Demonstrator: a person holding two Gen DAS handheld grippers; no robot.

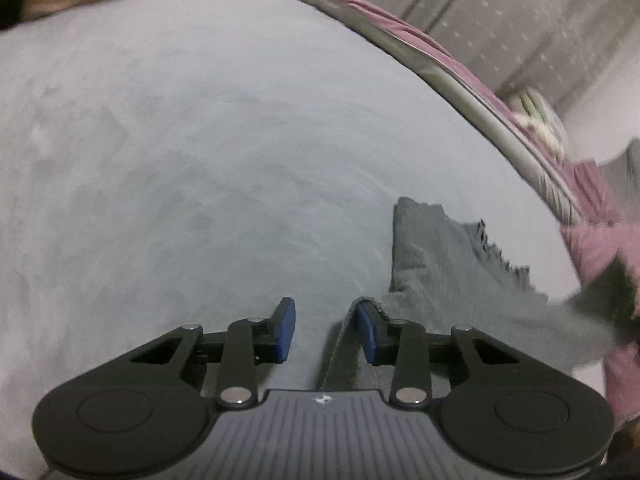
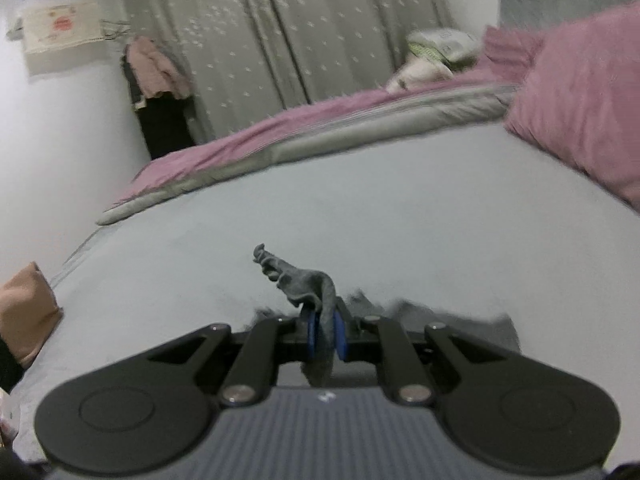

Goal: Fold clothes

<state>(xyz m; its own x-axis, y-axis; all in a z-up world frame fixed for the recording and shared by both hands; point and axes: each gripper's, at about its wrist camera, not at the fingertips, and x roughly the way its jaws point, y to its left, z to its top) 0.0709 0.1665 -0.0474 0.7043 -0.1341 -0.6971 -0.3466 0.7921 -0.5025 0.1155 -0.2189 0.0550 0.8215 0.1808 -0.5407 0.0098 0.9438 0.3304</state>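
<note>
In the left wrist view, the left gripper [image 1: 326, 330] with blue-padded black fingers is spread apart above the pale grey-blue bed sheet [image 1: 200, 160], and an edge of the dark grey knitted garment [image 1: 440, 264] drapes over its right-hand pad while the rest lies on the sheet to that side. In the right wrist view, the right gripper [image 2: 326, 334] is pressed together, pinching a bunched fold of the same garment [image 2: 316, 284], which rises ruffled from between its pads, with a pink pillow [image 2: 580, 100] well apart at the right.
</note>
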